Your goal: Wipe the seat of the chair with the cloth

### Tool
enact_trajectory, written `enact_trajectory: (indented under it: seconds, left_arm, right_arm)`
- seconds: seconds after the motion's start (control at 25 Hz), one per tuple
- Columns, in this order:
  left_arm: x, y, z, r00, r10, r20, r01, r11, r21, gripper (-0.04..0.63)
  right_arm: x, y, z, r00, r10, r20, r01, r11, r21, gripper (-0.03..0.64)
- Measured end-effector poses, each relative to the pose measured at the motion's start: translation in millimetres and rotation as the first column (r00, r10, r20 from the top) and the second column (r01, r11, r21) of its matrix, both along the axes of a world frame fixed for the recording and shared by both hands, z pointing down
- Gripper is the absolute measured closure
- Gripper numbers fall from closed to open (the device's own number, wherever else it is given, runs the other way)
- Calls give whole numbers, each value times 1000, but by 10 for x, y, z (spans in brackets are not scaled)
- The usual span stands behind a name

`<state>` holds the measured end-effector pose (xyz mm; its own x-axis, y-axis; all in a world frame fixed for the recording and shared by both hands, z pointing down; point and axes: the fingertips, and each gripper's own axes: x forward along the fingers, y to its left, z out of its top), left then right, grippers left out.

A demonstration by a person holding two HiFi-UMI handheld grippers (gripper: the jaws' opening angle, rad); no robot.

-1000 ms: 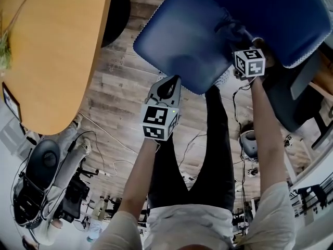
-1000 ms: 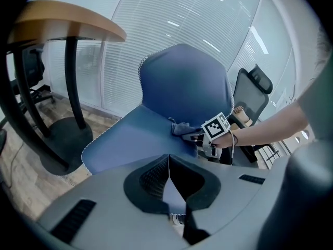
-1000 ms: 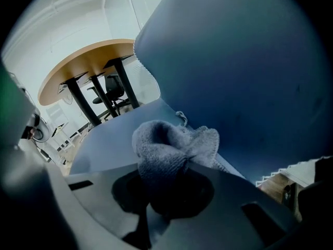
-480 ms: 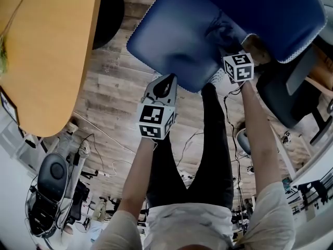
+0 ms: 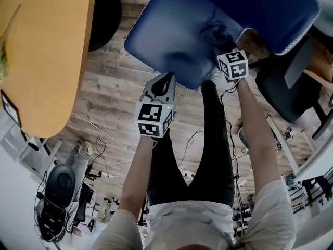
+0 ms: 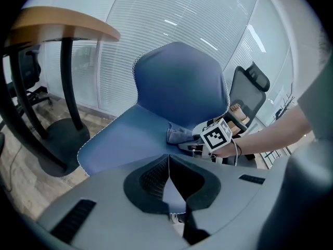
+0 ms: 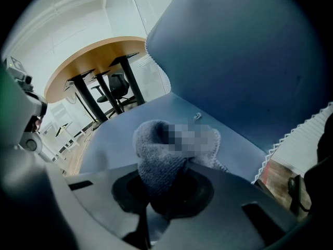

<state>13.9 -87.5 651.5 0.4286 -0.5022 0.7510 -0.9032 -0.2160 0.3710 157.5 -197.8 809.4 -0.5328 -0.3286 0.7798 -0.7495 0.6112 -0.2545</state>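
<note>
A grey cloth (image 7: 165,149) is pinched in the right gripper (image 5: 224,46) on the blue chair seat (image 5: 169,33); the left gripper (image 5: 164,82) is held closed, empty.

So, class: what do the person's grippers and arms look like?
The left gripper and right gripper are grey plastic with dark-lined jaws; each carries a white cube with black square markers. The sleeves are short and light-coloured.

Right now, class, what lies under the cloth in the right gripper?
The blue chair seat, visible around the cloth clamped in the right gripper. The patch directly beneath is covered.
</note>
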Motion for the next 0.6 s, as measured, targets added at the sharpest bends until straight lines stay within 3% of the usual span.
enact_trajectory:
  seconds: [0.6]
  left_arm:
    - [92, 53, -63, 999, 33, -2, -33, 999, 13, 568]
  right_arm:
    - [-234, 615, 19, 999, -30, 34, 31, 999, -27, 566]
